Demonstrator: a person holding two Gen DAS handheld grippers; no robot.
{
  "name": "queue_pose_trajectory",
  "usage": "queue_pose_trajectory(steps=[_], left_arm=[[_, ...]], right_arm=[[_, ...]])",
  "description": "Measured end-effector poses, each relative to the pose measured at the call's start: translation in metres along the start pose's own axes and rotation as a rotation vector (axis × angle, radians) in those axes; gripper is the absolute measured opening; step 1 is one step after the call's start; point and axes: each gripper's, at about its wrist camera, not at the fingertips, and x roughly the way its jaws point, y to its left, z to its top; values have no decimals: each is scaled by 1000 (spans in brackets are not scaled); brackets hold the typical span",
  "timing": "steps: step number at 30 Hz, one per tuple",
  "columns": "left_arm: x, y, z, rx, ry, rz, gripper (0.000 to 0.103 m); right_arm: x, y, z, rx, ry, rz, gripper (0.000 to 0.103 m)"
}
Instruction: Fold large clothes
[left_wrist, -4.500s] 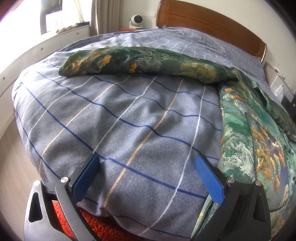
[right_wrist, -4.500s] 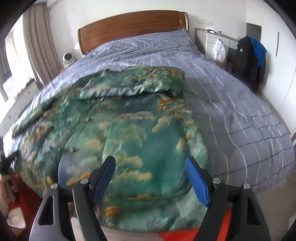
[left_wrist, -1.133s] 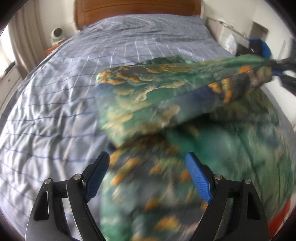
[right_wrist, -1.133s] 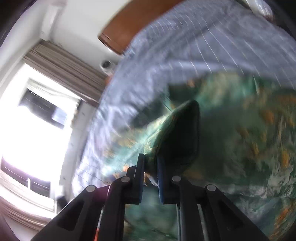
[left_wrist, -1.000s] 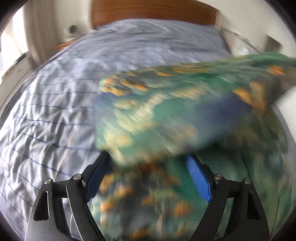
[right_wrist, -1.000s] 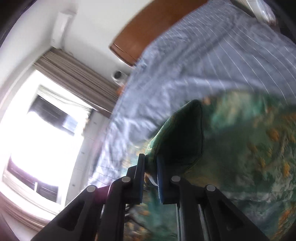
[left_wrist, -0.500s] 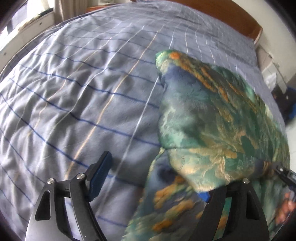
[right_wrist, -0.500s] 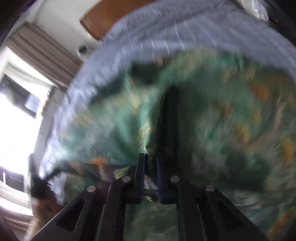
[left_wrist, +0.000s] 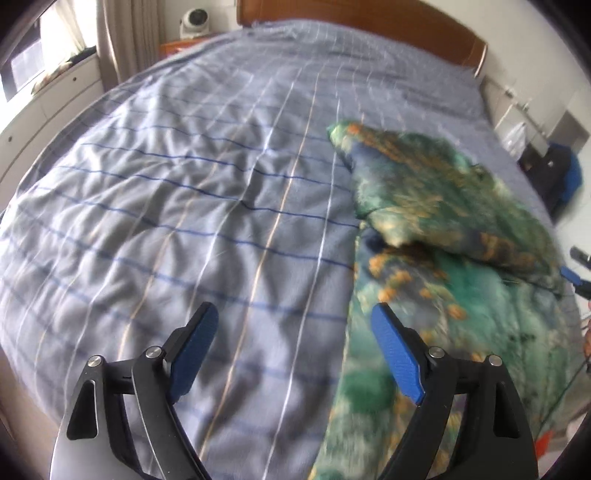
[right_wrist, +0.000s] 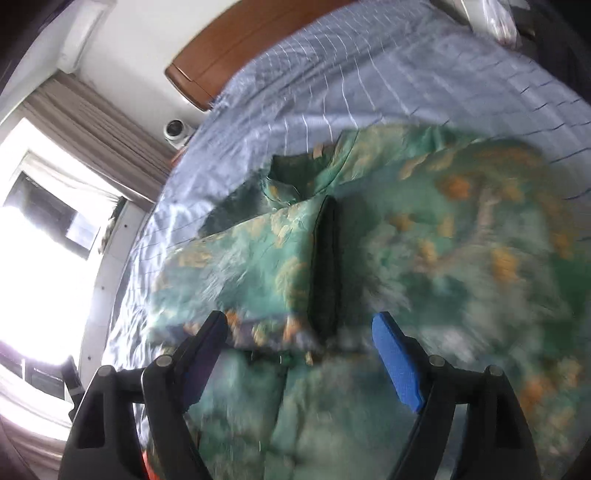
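Daylight floods in from the window (right_wrist: 40, 258), which is blown out to pure white in the right wrist view and washes the curtain (right_wrist: 92, 122) beside it. The bed cover (left_wrist: 184, 192) nearest the window is bright and evenly lit, with soft shadows in its creases. The green garment (right_wrist: 461, 258) is smeared by motion blur, worst farthest from the window; in the left wrist view it is softer than the cover. Both views bulge strongly, bending the headboard (left_wrist: 369, 22), with dark corners.
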Motion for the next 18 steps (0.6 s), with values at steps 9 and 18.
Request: queue_pose_trajectory(steps=[9, 18], left_arm=[[-40, 16, -67, -13, -13, -85, 95], [-5, -10, -121, 51, 118, -248, 95]], right_arm=[[-140, -34, -109, -293, -62, -218, 80], [-181, -131, -219, -78, 30, -191, 84]])
